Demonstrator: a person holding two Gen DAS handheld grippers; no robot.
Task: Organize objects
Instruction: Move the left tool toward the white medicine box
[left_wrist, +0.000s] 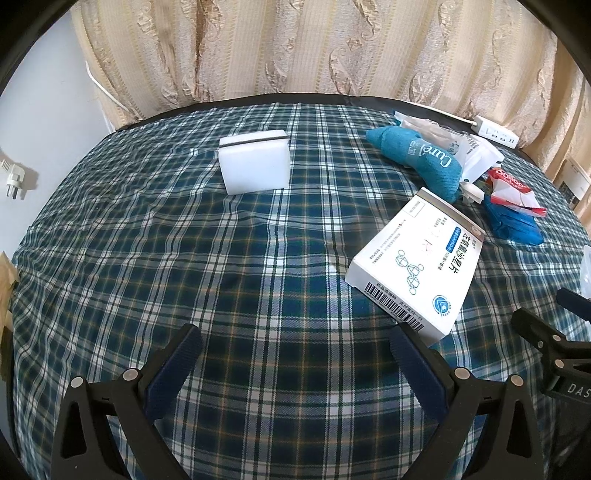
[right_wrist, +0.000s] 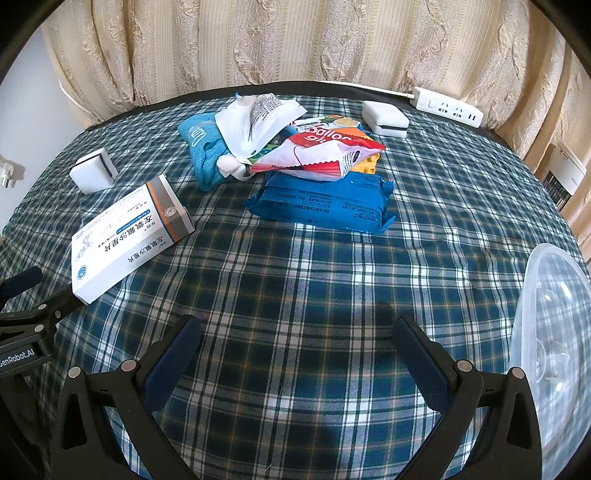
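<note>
Left wrist view
Left gripper (left_wrist: 295, 354): jaws spread wide, holding nothing, above the blue-green plaid tablecloth (left_wrist: 184, 258).
White foam block (left_wrist: 255, 166): stood far left of centre.
White cardboard medicine box (left_wrist: 413, 262): lay just beyond the right finger.

Right wrist view
Right gripper (right_wrist: 299, 350): jaws apart, empty.
Blue plastic wipes pack (right_wrist: 321, 203): lay far centre, with a red-and-white snack bag (right_wrist: 317, 151) on it.
Clear plastic container (right_wrist: 554, 350): sat near right.
White power strip (right_wrist: 448, 107): far right edge.

Beige patterned curtain (right_wrist: 295, 40) behind, plaid-covered surface (right_wrist: 314, 280), white wall (left_wrist: 48, 122) left, daylight through curtain.
</note>
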